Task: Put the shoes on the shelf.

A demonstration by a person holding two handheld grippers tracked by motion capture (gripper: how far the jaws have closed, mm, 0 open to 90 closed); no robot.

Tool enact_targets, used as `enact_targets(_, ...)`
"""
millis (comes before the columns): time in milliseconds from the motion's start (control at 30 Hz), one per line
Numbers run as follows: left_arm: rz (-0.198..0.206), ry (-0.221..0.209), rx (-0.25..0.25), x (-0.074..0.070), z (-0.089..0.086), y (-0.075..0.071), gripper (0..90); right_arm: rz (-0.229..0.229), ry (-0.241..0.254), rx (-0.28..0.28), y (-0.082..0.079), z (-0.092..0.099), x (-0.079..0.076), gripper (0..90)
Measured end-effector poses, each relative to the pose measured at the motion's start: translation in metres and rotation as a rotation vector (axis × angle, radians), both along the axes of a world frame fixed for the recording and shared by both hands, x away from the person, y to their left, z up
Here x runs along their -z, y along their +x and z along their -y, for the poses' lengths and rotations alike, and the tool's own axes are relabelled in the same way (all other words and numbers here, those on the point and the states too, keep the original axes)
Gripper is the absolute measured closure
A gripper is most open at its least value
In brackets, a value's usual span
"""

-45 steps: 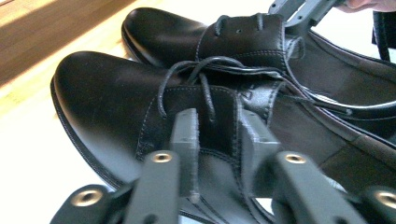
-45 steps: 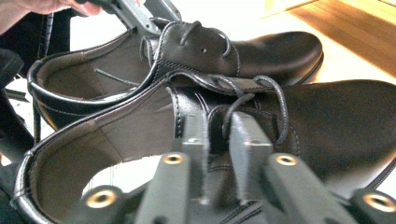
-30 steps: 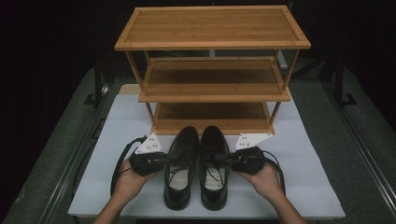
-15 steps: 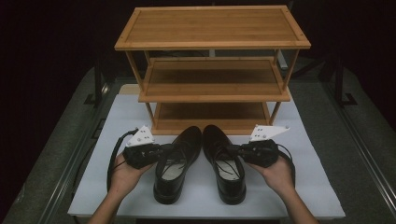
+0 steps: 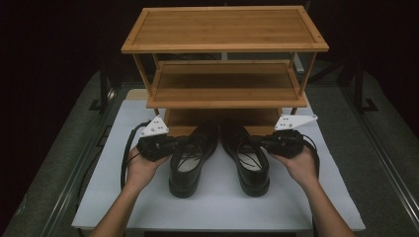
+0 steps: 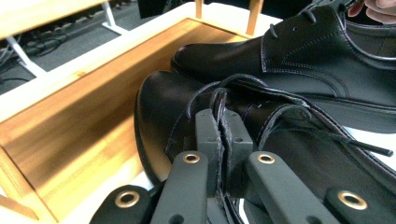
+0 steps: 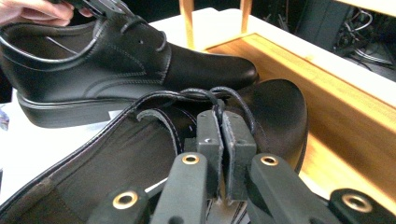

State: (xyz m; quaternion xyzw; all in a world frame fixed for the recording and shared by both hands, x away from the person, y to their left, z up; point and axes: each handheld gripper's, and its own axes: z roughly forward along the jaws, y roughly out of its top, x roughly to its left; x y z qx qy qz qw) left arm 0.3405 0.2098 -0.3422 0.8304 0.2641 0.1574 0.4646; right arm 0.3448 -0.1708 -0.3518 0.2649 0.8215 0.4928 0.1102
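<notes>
Now: left gripper [image 5: 170, 144] clamped tight on upper edge of left shoe [image 5: 190, 160]; right gripper [image 5: 262, 142] pinched likewise on right shoe [image 5: 247, 158]. Heels apart on white mat [image 5: 217, 205], toes meeting just over bottom shelf [image 5: 222, 117] of bamboo rack [image 5: 225, 29]. Person's hands [image 5: 141, 168] cupped under both tools.

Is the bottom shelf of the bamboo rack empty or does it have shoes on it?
Partly occupied: both black leather shoes' toes poke over the bamboo rack's bottom shelf, heels still outside.
</notes>
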Motion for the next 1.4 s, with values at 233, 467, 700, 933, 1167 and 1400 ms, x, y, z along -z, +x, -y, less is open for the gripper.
enact_targets(233, 0.026, 0.003, -0.047, 0.009, 0.01, 0.027, 88.1, -0.009, -0.021, 0.03, 0.03, -0.001, 0.006, 86.8)
enact_targets(467, 0.038, -0.003, -0.092, 0.024, 0.023, 0.053, 88.1, 0.0, -0.03, 0.049, 0.053, -0.007, 0.008, 86.7)
enact_targets(700, 0.044, 0.005, -0.108, 0.034, 0.033, 0.068, 88.1, 0.026, -0.036, 0.068, 0.066, -0.011, 0.011, 86.7)
enact_targets(933, 0.073, -0.019, -0.134, 0.037, 0.033, 0.075, 88.1, 0.032, -0.031, 0.093, 0.074, -0.012, 0.016, 86.7)
enact_targets(1167, 0.102, -0.006, -0.159, 0.037, 0.033, 0.076, 88.1, 0.037, -0.017, 0.124, 0.076, -0.012, 0.017, 86.8)
enact_targets(1400, 0.102, -0.004, -0.182, 0.041, 0.03, 0.08, 88.0, 0.037, -0.006, 0.132, 0.077, -0.008, 0.019, 88.2)
